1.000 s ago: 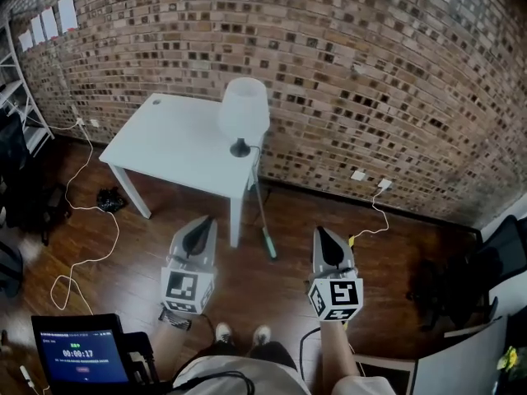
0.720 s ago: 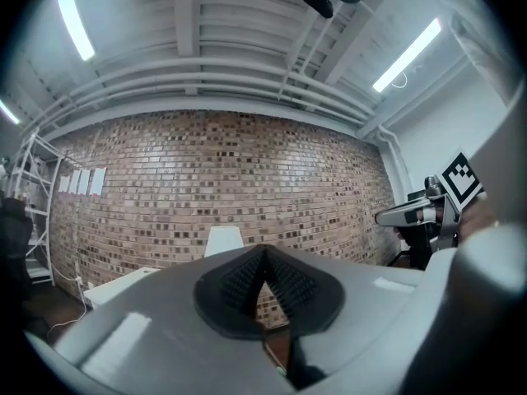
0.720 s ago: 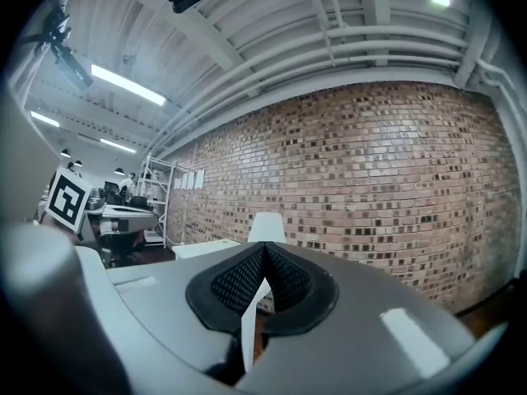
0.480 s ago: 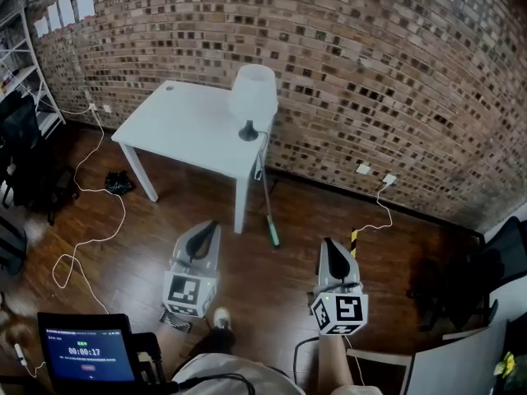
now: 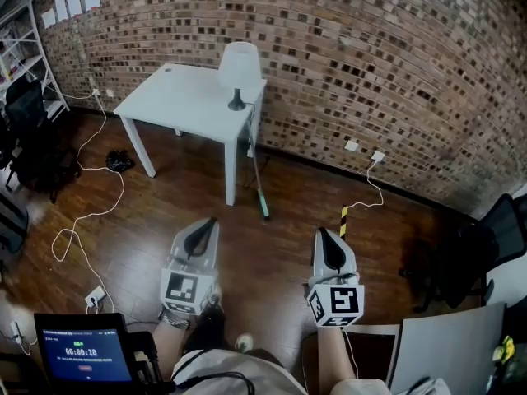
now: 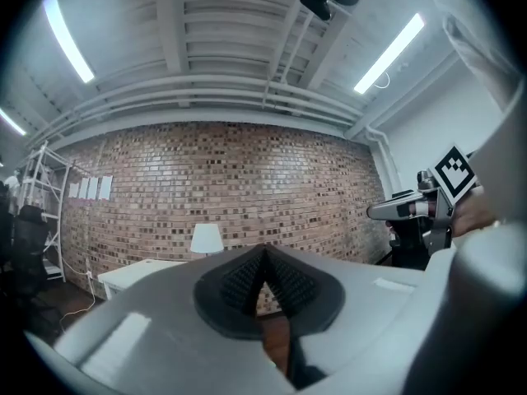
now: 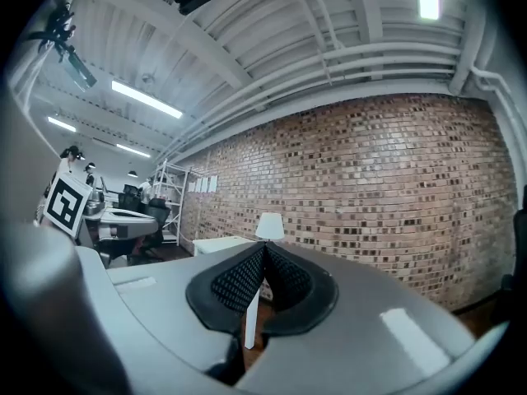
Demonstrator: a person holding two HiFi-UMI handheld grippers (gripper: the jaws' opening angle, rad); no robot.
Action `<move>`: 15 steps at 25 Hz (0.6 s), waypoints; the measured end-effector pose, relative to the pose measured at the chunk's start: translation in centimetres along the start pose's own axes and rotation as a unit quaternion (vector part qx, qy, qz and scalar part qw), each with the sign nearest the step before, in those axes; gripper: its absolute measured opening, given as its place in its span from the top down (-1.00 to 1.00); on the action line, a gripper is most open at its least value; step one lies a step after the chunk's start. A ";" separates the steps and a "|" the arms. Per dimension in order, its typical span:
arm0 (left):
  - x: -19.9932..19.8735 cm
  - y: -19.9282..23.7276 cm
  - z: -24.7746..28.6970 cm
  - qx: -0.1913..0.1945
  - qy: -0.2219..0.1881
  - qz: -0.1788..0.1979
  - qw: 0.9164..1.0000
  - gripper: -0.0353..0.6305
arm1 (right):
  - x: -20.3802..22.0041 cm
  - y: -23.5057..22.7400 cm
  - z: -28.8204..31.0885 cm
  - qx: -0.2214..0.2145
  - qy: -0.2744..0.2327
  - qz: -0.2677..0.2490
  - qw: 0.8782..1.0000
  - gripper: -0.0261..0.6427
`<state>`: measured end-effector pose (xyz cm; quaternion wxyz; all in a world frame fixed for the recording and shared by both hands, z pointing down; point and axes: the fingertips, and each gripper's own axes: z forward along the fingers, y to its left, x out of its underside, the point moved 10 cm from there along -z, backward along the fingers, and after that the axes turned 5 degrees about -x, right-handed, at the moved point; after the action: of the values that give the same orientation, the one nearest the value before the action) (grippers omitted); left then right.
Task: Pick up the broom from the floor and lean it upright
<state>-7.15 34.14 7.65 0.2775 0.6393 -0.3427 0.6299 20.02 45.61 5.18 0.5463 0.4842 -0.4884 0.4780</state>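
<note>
A dark wooden floor point(image 5: 272, 253) runs up to a brick wall point(image 5: 395, 72), with open boards in front of the person. The broom point(image 5: 257, 175) leans tilted against the near right corner of the white table point(image 5: 177, 105), its green head on the floor beside the table leg. A white cable point(image 5: 90, 216) loops at the left and a dark chair point(image 5: 482, 253) crowds the right edge. Compared with a second ago, the broom sits farther ahead of both grippers. The left gripper point(image 5: 209, 222) and right gripper point(image 5: 324, 234) hover well short of it, each with its jaws pressed together on nothing.
</note>
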 end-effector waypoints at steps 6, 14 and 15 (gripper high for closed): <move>-2.4 -3.0 -3.9 0.013 -0.001 0.012 1.000 0.90 | -0.1 0.8 -5.2 0.003 -0.005 0.025 1.000 0.89; -2.5 -1.2 -6.0 0.004 0.007 0.006 1.000 0.90 | -0.6 3.3 -5.9 0.000 -0.010 0.030 1.000 0.89; -2.4 -0.9 -6.2 0.004 0.008 0.006 1.000 0.90 | -0.7 3.7 -5.7 -0.001 -0.009 0.029 1.000 0.89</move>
<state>-10.23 39.81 5.64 0.2738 0.6336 -0.3415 0.6379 16.69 51.57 4.41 0.5285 0.4733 -0.5077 0.4888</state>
